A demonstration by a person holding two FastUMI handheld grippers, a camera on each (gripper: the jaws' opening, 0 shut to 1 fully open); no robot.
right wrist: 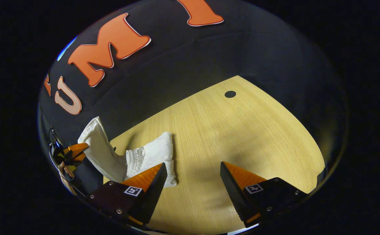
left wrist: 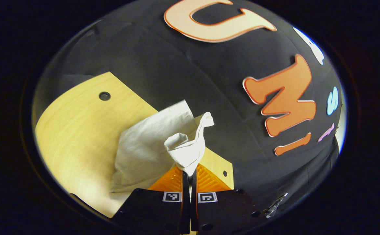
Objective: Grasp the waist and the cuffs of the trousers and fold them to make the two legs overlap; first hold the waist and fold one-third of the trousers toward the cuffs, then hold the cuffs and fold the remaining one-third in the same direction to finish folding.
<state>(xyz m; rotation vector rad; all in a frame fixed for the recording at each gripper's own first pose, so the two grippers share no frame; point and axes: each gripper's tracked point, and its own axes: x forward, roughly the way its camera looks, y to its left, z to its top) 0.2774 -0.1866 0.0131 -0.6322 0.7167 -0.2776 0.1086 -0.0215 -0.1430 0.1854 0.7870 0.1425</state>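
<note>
— Table first: pale wood grain, with a dark round hole near its far edge, up against the black cloth wall.

— And the trousers?

— White trousers, partly on the table and partly lifted. In the right gripper view the gathered elastic waist lies on the wood, while one end rises off the table's edge toward the left gripper.

— Is the left gripper holding them?

— Yes. In the left gripper view its jaws are pinched together on a bunched fold of the white cloth, which stands up from the fingers.

— The right gripper?

— Jaws spread wide with bare table between them; one finger overlaps the waist's edge.
</note>
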